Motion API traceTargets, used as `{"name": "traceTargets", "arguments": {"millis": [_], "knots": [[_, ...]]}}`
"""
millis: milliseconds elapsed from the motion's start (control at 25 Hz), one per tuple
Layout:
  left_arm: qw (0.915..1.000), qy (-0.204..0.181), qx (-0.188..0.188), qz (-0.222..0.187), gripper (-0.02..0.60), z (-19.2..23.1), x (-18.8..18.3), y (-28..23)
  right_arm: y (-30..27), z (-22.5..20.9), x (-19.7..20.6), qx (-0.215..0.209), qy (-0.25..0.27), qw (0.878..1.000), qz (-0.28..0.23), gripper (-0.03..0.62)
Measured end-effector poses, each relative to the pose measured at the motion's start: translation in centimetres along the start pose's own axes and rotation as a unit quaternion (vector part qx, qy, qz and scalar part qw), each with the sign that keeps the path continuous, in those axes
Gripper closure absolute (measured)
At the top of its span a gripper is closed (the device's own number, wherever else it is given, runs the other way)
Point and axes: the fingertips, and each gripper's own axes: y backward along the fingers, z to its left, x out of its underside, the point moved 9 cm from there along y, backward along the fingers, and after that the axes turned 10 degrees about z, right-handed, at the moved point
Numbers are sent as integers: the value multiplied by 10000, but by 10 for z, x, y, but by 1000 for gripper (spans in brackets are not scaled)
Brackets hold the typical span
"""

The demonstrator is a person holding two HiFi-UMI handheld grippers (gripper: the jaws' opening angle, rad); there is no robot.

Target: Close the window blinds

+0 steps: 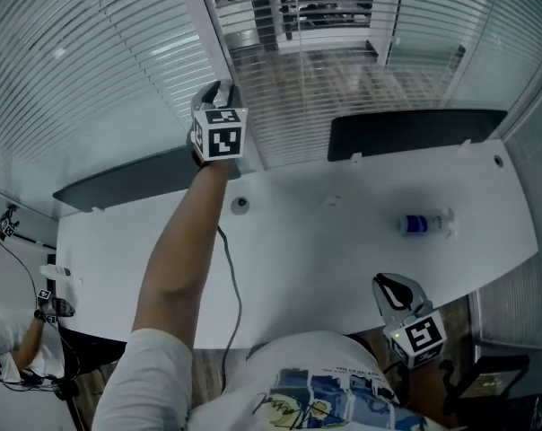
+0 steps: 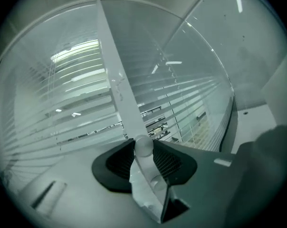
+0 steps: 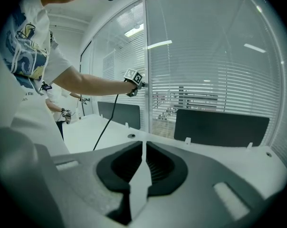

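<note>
Slatted blinds point(image 1: 91, 70) hang behind the glass panes on either side of a white window post point(image 1: 219, 34). Through the slats point(image 1: 343, 88) of the middle pane I can see the room beyond. My left gripper point(image 1: 219, 90) reaches across the desk to that post. In the left gripper view its jaws are shut on a round whitish blinds knob point(image 2: 144, 146) at the foot of the post point(image 2: 116, 80). My right gripper point(image 1: 389, 287) hangs at the desk's near edge, jaws shut point(image 3: 143, 148) with nothing between them.
A white curved desk point(image 1: 343, 241) lies under the window. Two dark divider panels point(image 1: 415, 133) point(image 1: 127, 180) stand along its far edge. On the desk are a small blue-capped bottle point(image 1: 425, 224) and a cable port point(image 1: 241, 204). Another person point(image 1: 6, 330) stands at the far left.
</note>
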Motion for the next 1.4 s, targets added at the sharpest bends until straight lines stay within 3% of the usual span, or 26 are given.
{"name": "traceTargets", "arguments": {"millis": [120,320,400,480,720,1000,1160,1400], "knots": [[9971,744,151,-34,456,4,0,2,1,0,-1,4,0,10000,-23,579],[9811,1876,455,-105,456,8,5,1,0,-1,1,-8,14,10000,-48,579],[9747,2170,530,-119,456,9,7,0,-1,-2,3,-4,-5,10000,-11,579],[9738,2211,514,-116,456,9,7,0,-1,-2,5,14,-19,10000,-2,579],[9944,1039,178,-64,445,6,5,0,0,-3,5,52,-55,10000,-44,579],[9993,-365,31,-72,425,-3,12,12,1,-3,4,65,-41,9999,-67,579],[9873,-1583,-131,-37,422,-12,10,14,1,-3,4,61,-55,9999,-62,579],[9489,-3130,-397,53,416,-13,6,8,4,-3,7,81,-67,9999,-45,579]]}}
